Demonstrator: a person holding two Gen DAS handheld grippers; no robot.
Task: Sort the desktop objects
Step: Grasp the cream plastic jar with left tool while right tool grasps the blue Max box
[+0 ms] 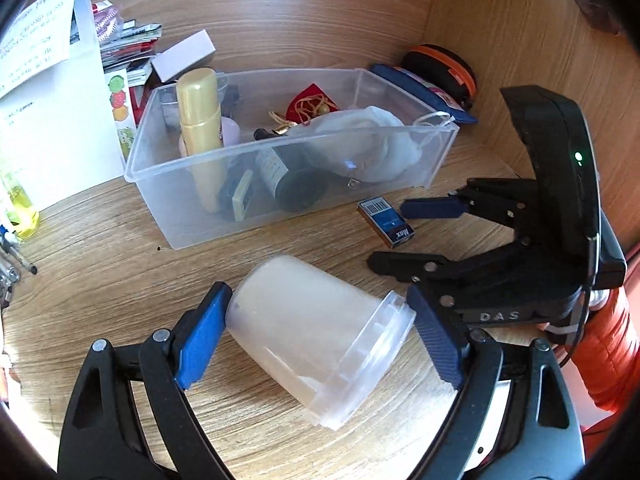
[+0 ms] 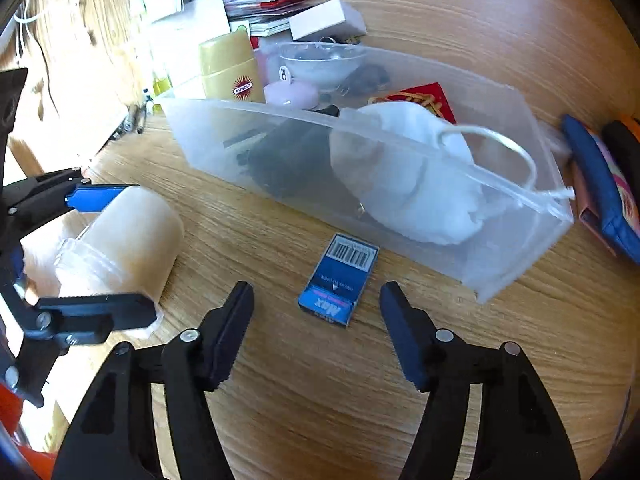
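A translucent white plastic jar (image 1: 316, 332) lies on its side on the wooden desk, between the blue pads of my left gripper (image 1: 320, 334). The pads touch its base and its lid end, so the gripper is shut on it. The jar also shows in the right wrist view (image 2: 128, 236). My right gripper (image 2: 316, 324) is open, with a small blue staple box (image 2: 340, 280) lying flat just ahead between its fingers. In the left wrist view the box (image 1: 386, 222) lies beside the right gripper (image 1: 390, 236). A clear plastic bin (image 1: 200, 216) stands behind.
The bin (image 2: 500, 272) holds a gold sunscreen bottle (image 1: 202, 128), a dark bottle (image 1: 288, 180), a white cloth pouch (image 2: 416, 184) and small items. Papers (image 1: 48, 92) and pens (image 1: 20, 260) lie at the left. A blue pouch (image 2: 600, 196) and an orange-black case (image 1: 444, 72) sit by the right wall.
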